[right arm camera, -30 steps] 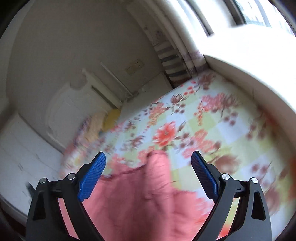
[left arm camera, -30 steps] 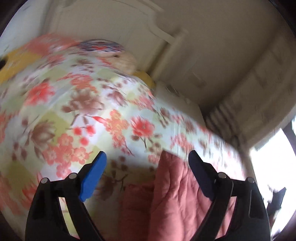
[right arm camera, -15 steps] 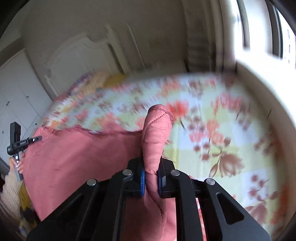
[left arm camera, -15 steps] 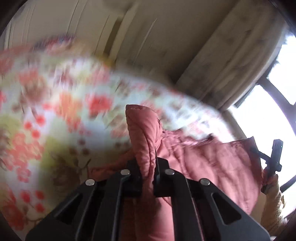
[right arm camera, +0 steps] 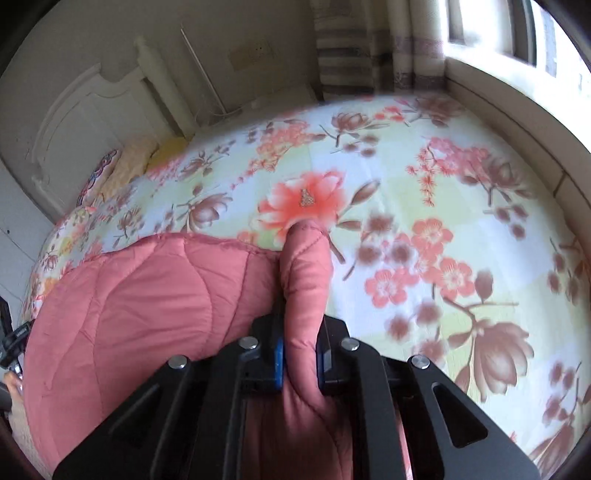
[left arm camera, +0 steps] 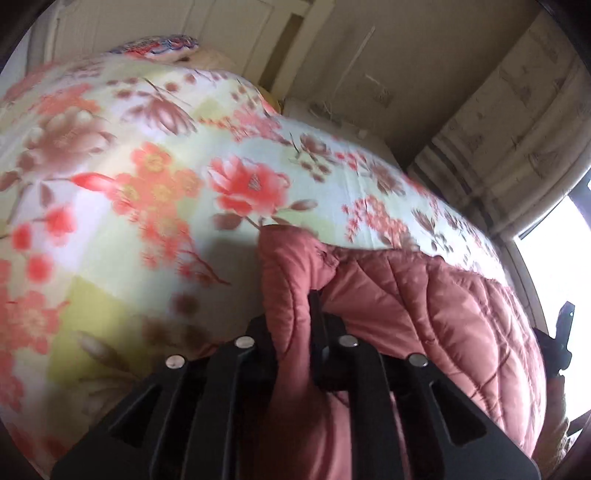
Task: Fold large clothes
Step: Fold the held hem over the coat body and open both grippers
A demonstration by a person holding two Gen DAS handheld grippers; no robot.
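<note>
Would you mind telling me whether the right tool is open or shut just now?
Shut: the right tool pinches a bunched corner of the pink quilted coat.

Daylight came from the window, which was blown out to white; the room was evenly bright. The floral bedspread near it was smeared by motion blur, and fisheye curvature darkened every corner
</note>
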